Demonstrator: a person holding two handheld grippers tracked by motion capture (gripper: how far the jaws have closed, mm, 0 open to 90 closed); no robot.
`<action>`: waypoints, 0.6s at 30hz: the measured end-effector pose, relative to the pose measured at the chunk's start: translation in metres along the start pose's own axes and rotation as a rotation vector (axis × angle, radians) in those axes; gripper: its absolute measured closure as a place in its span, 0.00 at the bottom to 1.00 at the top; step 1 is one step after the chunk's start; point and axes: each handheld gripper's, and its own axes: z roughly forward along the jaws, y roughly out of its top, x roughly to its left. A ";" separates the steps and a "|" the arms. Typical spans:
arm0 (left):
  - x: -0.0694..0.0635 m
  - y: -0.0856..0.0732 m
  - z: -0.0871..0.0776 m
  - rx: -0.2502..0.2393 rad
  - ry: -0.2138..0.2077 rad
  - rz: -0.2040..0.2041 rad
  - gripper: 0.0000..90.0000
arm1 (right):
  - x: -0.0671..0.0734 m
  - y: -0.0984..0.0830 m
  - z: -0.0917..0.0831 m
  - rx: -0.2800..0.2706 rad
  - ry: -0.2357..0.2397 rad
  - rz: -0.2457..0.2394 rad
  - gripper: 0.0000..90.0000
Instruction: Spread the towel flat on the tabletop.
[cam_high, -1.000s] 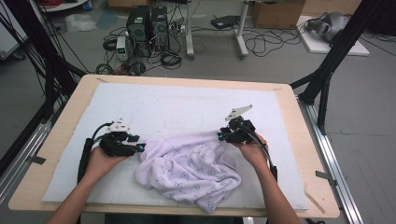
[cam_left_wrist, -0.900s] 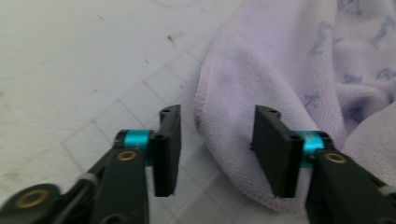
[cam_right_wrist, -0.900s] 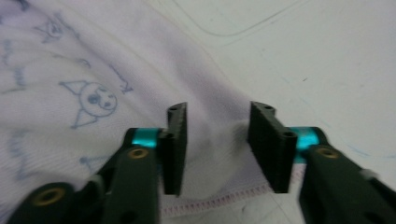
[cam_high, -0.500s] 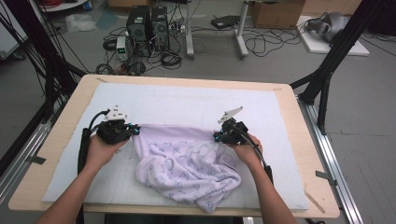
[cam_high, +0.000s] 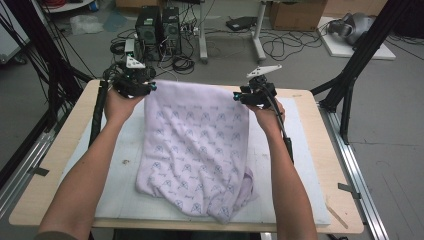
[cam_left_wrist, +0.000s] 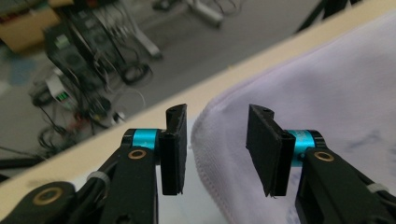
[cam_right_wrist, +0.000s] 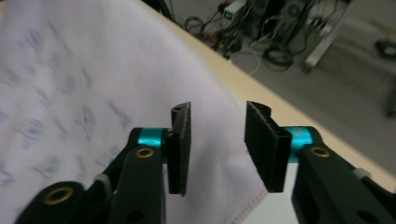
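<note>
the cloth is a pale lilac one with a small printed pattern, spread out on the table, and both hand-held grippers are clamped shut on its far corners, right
Not quite: the cloth is pale lilac, patterned and spread out, but both the left hand-held gripper and the right hand-held gripper have just been opening. Each gripper view shows its jaws apart, not pressing the cloth.

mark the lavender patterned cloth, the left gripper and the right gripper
lavender patterned cloth (cam_high: 197, 145), high view, middle of the spread fabric.
left gripper (cam_left_wrist: 215, 149), left gripper view, gap between its open black jaws.
right gripper (cam_right_wrist: 217, 147), right gripper view, gap between its open black jaws.

Soft matt lilac cloth towel (cam_high: 195, 145), pale wooden table (cam_high: 60, 165)
</note>
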 end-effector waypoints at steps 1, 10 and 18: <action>-0.002 -0.011 0.002 0.007 -0.020 0.005 0.63 | 0.001 -0.006 0.003 0.027 0.020 0.012 0.64; -0.023 -0.097 -0.014 0.029 -0.178 -0.024 0.57 | 0.032 -0.070 -0.005 0.072 0.113 -0.016 0.57; -0.045 -0.136 -0.051 0.009 -0.278 0.012 0.49 | 0.069 -0.094 -0.031 0.004 0.279 -0.039 0.51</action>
